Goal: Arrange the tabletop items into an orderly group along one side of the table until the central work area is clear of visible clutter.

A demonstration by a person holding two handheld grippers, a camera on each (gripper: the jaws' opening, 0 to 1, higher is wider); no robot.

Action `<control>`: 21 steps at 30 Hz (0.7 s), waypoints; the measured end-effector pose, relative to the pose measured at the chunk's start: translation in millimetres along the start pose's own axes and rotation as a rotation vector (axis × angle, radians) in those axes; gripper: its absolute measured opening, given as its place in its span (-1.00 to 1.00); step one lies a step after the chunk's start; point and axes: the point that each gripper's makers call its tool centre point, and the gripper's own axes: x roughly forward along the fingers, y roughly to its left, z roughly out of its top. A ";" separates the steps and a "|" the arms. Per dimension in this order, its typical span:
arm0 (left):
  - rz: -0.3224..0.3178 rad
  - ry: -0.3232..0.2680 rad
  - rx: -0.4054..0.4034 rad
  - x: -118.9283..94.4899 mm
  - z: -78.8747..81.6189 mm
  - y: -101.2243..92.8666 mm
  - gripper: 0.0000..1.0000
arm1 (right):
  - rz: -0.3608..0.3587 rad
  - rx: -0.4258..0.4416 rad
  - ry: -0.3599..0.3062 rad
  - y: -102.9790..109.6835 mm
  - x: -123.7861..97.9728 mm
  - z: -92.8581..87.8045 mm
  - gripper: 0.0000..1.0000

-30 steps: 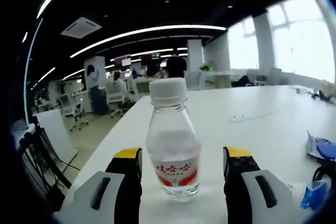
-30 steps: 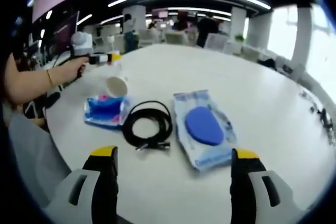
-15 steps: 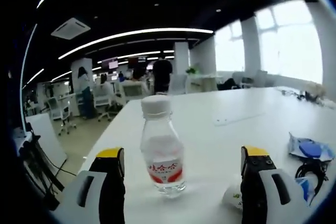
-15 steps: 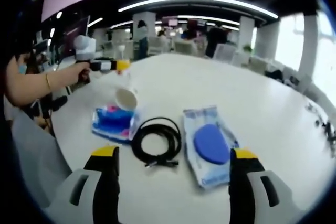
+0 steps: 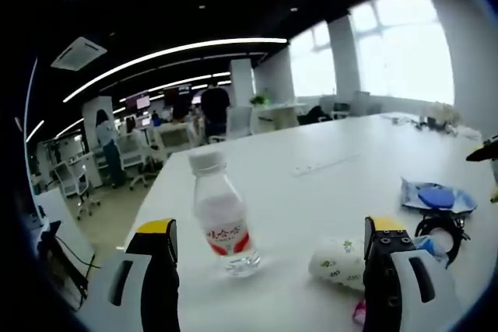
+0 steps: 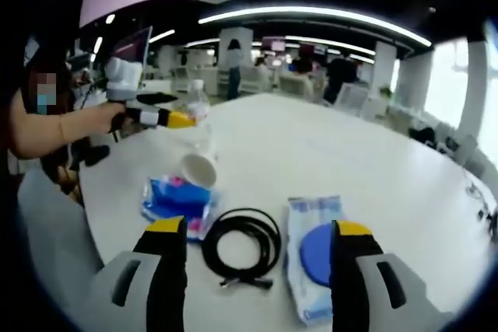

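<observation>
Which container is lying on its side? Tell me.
The paper cup: it is tipped over, its mouth facing the right gripper view. The water bottle stands upright with its cap on.

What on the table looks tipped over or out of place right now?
The paper cup lies on its side beside the upright water bottle, its open mouth showing in the right gripper view, resting against the blue packet. Nothing looks spilled.
</observation>
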 end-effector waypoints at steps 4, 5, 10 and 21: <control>-0.020 0.007 0.022 -9.0 -0.3 -6.6 0.97 | 0.029 -0.050 -0.008 3.7 12.6 8.4 0.39; -0.026 0.009 0.031 -10.4 -1.4 -7.3 0.97 | 0.035 -0.058 -0.015 4.7 14.8 10.8 0.37; -0.042 0.025 0.026 -14.5 -6.9 -8.0 0.97 | 0.067 -0.105 -0.035 12.4 28.5 18.6 0.30; -0.101 0.037 0.030 -24.1 -15.1 -22.0 0.97 | 0.121 -0.142 -0.065 26.9 61.0 21.5 0.04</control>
